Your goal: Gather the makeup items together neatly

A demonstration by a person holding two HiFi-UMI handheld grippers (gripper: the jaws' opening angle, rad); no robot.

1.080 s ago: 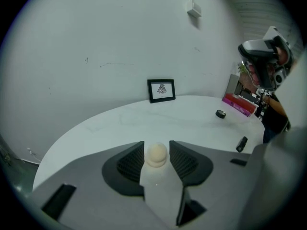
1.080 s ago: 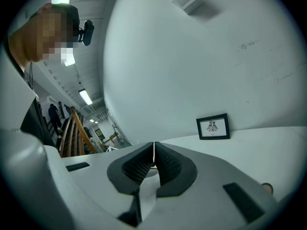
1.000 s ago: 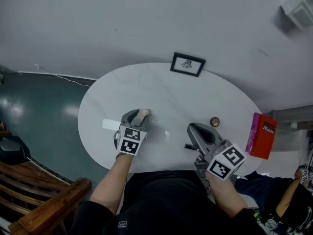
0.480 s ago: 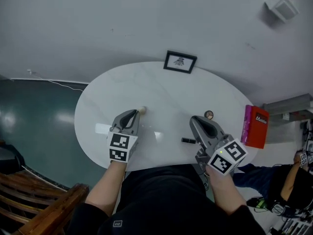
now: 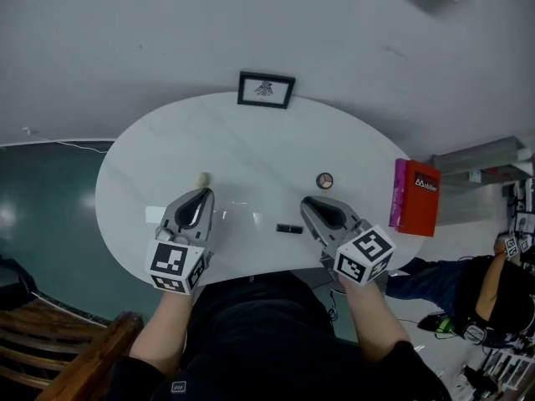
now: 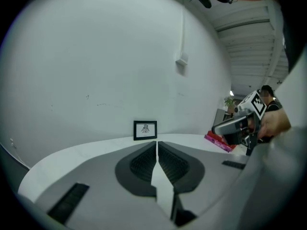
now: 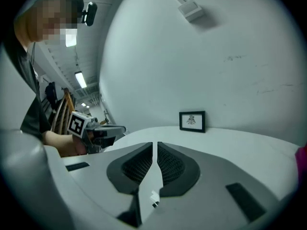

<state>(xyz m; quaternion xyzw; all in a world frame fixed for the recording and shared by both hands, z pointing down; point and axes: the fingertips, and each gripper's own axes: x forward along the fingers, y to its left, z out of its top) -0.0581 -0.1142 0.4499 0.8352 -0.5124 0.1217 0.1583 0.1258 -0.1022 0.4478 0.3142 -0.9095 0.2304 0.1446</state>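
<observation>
**Both jaws closed and empty, three small makeup pieces lying apart on the counter**

Head view: On the white oval counter (image 5: 251,140), a small cream puff (image 5: 202,179) sits just ahead of the left gripper (image 5: 203,193). A round compact (image 5: 324,180) lies just ahead of the right gripper (image 5: 307,202). A short black tube (image 5: 289,229) lies between the two grippers, near the front edge. A picture frame (image 5: 266,89) stands at the far rim and a red box (image 5: 415,197) at the right edge. The puff looks light and soft. It will likely squash and may roll, so a gentle pinch across its middle suits it. The compact seems hard, flat and smooth, so it is probably slippery; take it by opposite edges or nudge it along. The tube is stiff and light and is best gripped across its narrow width at mid-length.

Left gripper view: The jaws are pressed together with nothing between them. Beyond them stand the picture frame (image 6: 145,130), and at the right the right gripper (image 6: 237,127) and the red box (image 6: 218,142). No makeup piece shows.

Right gripper view: These jaws also meet, holding nothing. The picture frame (image 7: 192,121) is ahead and the left gripper (image 7: 96,129) is off to the side
</observation>
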